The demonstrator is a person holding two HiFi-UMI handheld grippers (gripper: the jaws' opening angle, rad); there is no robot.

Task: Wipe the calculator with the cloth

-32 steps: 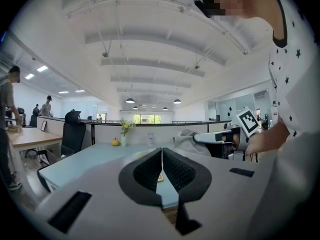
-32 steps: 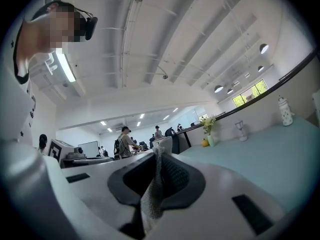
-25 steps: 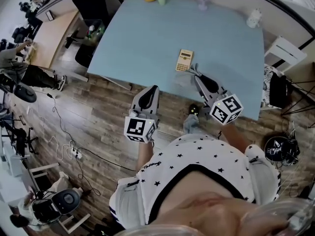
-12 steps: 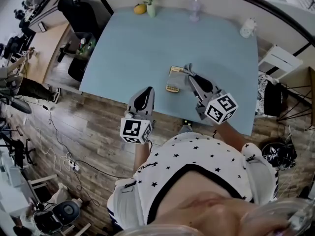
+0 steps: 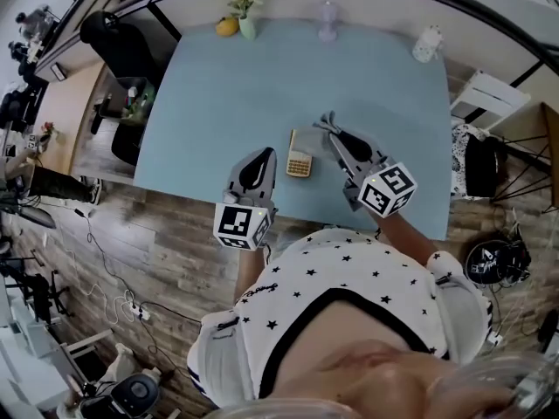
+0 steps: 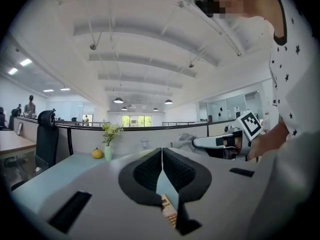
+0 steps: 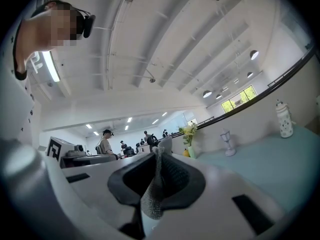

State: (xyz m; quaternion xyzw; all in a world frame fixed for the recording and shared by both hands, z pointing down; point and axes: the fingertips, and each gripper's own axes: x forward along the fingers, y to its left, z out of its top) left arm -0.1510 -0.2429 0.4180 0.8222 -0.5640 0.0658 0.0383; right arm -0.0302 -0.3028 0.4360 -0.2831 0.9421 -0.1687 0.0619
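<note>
A small beige calculator (image 5: 300,158) lies on the pale blue table (image 5: 236,85), near its front edge. My right gripper (image 5: 330,129) is shut on a grey cloth (image 5: 325,126), which hangs just right of the calculator's far end. In the right gripper view the cloth (image 7: 155,194) is pinched between the dark pads. My left gripper (image 5: 262,158) is shut with nothing in it, just left of the calculator. In the left gripper view the calculator (image 6: 169,215) shows below the closed pads, and the right gripper (image 6: 220,143) with the cloth (image 6: 184,143) shows ahead.
At the table's far edge stand a vase of flowers (image 5: 243,7), an orange fruit (image 5: 227,26), a clear glass (image 5: 327,20) and a white bottle (image 5: 426,44). A black office chair (image 5: 118,46) is left of the table, a white chair (image 5: 489,103) right.
Both grippers have come in over the table's front part. The right gripper with the cloth has moved from beside the calculator's near end to just right of its far end.
</note>
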